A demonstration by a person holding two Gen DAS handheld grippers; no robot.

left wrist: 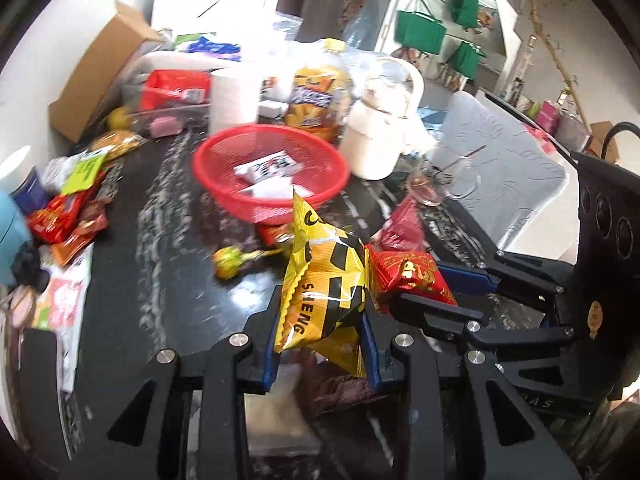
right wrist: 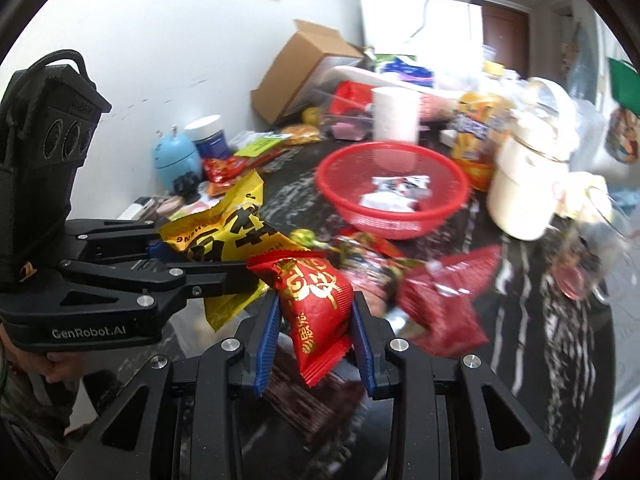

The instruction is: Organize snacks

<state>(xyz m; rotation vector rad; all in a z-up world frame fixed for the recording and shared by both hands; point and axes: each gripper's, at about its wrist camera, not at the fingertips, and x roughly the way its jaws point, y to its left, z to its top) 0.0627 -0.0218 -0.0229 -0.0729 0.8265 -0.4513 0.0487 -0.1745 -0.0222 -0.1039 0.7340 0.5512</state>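
Plainly both grippers are loaded, each carrying a snack above the dark marble table (left wrist: 160, 280) toward the red basket (left wrist: 272, 168), which stands near the table's middle with a few white packets already in it.

Starting at the left, the left gripper (left wrist: 320, 344) has its blue pads pinched narrow on a yellow snack bag (left wrist: 324, 280), which stands up between them. Just to its right, the right gripper (right wrist: 316, 320) is clamped the same way on a red snack packet (right wrist: 316, 296); the two packets are nearly touching.

By my reading the step in hand is the carry, and the next move calls for bringing each packet over the basket rim and only then letting go, one at a time so the grippers do not collide.

The left wrist view alone shows a lollipop (left wrist: 226, 264) loose on the table before the basket. Only the right wrist view shows a crumpled red bag (right wrist: 444, 304) lying to the right and a blue gadget (right wrist: 176, 156) at the left edge by the wall.
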